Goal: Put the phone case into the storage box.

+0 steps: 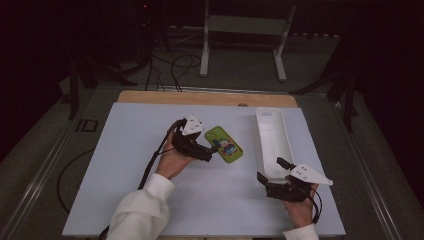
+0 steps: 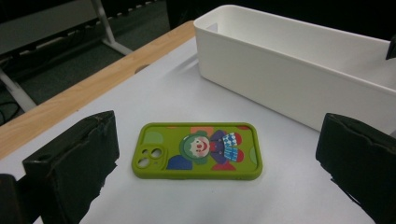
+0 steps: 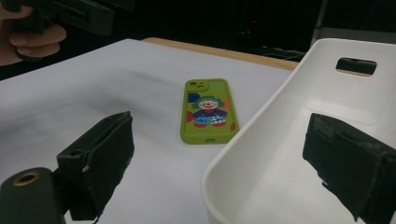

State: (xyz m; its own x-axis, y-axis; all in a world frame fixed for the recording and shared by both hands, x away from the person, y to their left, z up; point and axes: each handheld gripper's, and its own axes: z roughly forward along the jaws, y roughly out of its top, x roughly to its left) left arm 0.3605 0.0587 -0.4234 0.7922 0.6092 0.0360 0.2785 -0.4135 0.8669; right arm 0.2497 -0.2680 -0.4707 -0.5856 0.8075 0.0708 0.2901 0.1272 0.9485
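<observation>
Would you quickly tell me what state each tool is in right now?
Left tool: open, holding nothing, jaws either side of the green phone case.
Right tool: open, holding nothing, at the near end of the white bin.

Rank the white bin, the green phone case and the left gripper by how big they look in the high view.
1. white bin, clearly largest.
2 and 3. green phone case and left gripper look alike; the gripper sits higher, nearer the camera, so no ranking.

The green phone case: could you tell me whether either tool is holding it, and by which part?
Nothing is held. The green phone case lies flat on the table, between the left tool's open jaws, untouched.
</observation>
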